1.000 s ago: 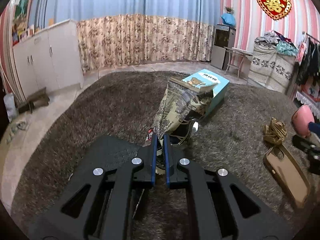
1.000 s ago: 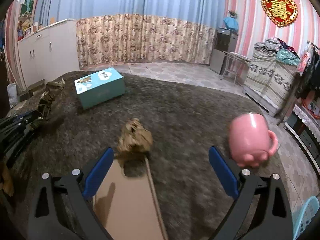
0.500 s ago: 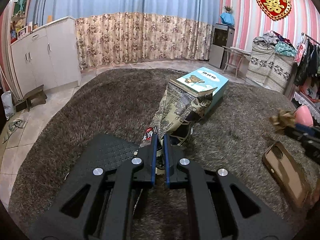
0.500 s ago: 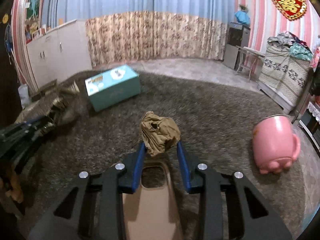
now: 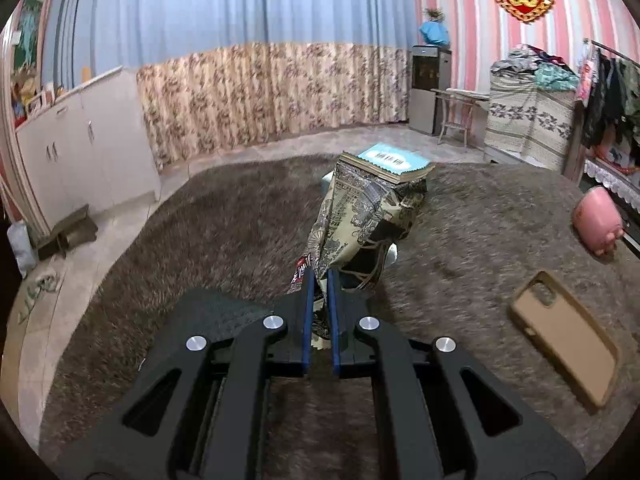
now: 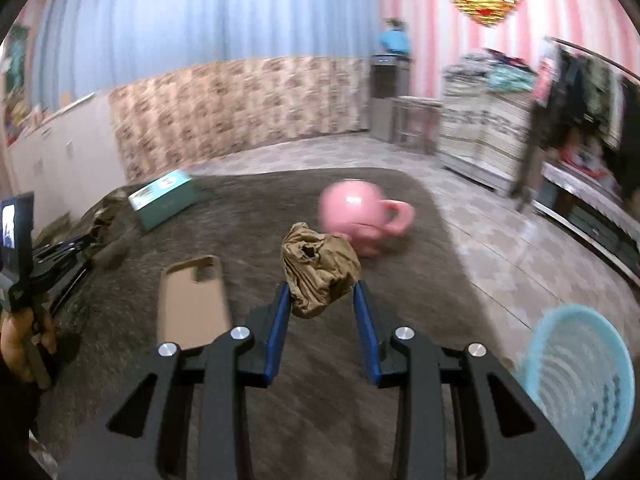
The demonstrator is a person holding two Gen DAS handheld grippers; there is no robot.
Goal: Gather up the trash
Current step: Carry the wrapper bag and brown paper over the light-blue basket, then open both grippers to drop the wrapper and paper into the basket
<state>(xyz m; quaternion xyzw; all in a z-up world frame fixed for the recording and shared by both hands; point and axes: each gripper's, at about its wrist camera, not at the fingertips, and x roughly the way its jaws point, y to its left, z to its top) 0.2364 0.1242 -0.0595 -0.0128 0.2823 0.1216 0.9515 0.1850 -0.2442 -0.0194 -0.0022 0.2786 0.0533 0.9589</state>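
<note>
The left gripper (image 5: 319,280) has its jaws nearly together, pinching the lower edge of a patterned paper bag (image 5: 360,216), which stands up and away ahead of the jaws over the brown shag carpet (image 5: 224,232). A teal-covered box (image 5: 394,162) shows just past the top of the bag. Off to the right of the jaws a tan phone case (image 5: 564,332) lies flat on the carpet, and farther right a pink mug (image 5: 598,220) lies tipped on its side.

The right gripper (image 6: 320,292) has its jaws partly open, clamped on either side of a crumpled brown paper wad (image 6: 318,274), which is lifted clear of the carpet. Straight ahead of these jaws lies the pink mug; the phone case is to their left, the teal box farther left and ahead. A light blue basket (image 6: 580,384) sits low to the right of the jaws, on the tiled floor (image 6: 500,248).
</note>
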